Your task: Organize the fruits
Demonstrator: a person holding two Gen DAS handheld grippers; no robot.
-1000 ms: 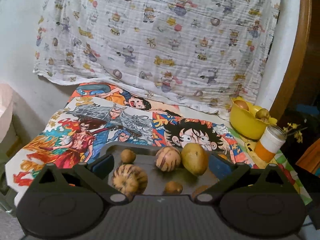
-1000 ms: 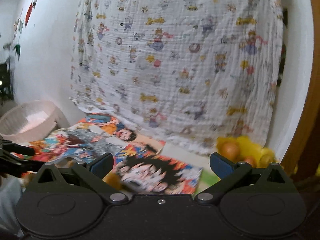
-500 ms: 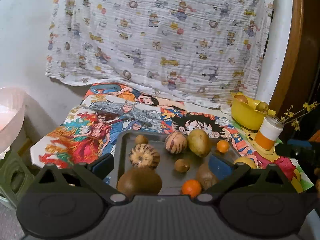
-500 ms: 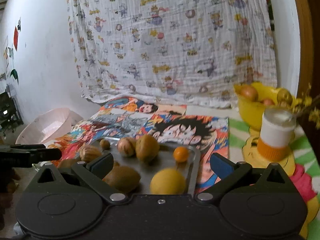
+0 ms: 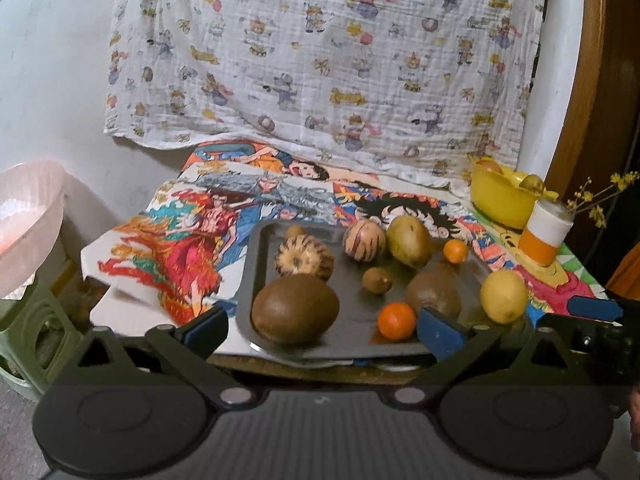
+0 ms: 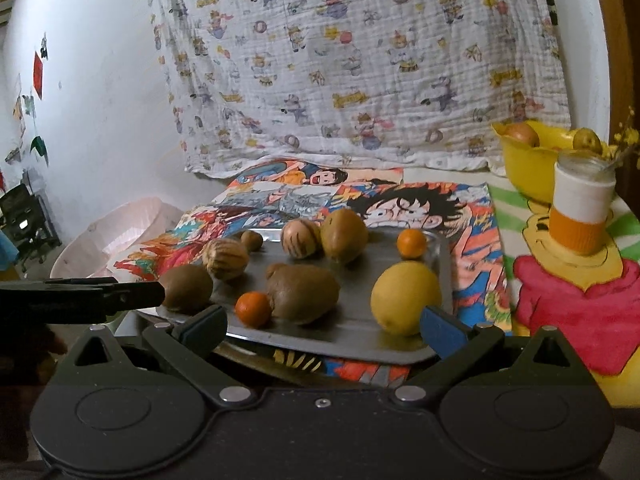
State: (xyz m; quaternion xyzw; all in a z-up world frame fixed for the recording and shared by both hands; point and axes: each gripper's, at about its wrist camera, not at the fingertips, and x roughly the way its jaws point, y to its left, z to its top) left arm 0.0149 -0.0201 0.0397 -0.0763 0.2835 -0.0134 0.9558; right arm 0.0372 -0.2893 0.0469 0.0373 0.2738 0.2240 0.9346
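Observation:
A dark metal tray lies on the cartoon-print cloth and holds several fruits: brown kiwis, striped melons, a greenish pear, small oranges and a yellow lemon. A yellow bowl with fruit stands at the back right. My left gripper hangs open before the tray's near edge, empty. My right gripper is open too, just short of the tray's front rim.
A white and orange jar with yellow flowers stands beside the yellow bowl. A pink basin sits off the table's left, above a green stool. A printed sheet hangs on the wall behind.
Both grippers have pulled back from the table and tilted down, so the whole tray and its fruit now show. Both stay open and empty.

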